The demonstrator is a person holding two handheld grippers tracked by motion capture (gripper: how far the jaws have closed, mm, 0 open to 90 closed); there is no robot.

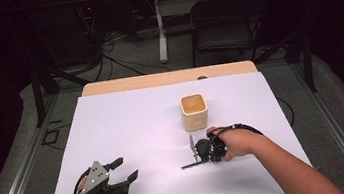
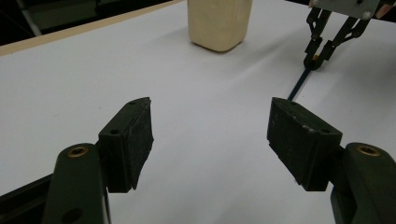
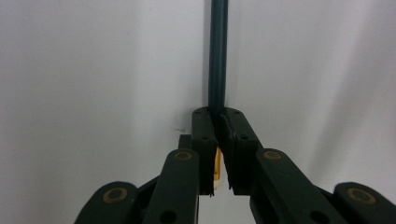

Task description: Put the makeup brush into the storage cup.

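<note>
A thin dark blue pencil [image 1: 189, 165] lies flat on the white sheet [image 1: 133, 127], in front of a cream square cup [image 1: 194, 110]. My right gripper [image 1: 199, 161] is shut on one end of it. In the right gripper view the pads of that gripper [image 3: 219, 126] pinch the pencil [image 3: 218, 56], which runs straight away from them; a yellow bit shows between the jaws behind the grip. My left gripper [image 1: 125, 168] rests at the front left, open and with nothing in it. Its view looks between its wide jaws [image 2: 210, 135] at the cup [image 2: 218, 23], the pencil [image 2: 297, 86] and the right gripper [image 2: 314, 63].
The sheet covers most of a wooden table whose far edge [image 1: 167, 78] shows behind the cup. Beyond it stand a black folding chair [image 1: 223, 24] and a white table leg [image 1: 160, 33], with cables on the floor. Bare sheet stretches between the two grippers.
</note>
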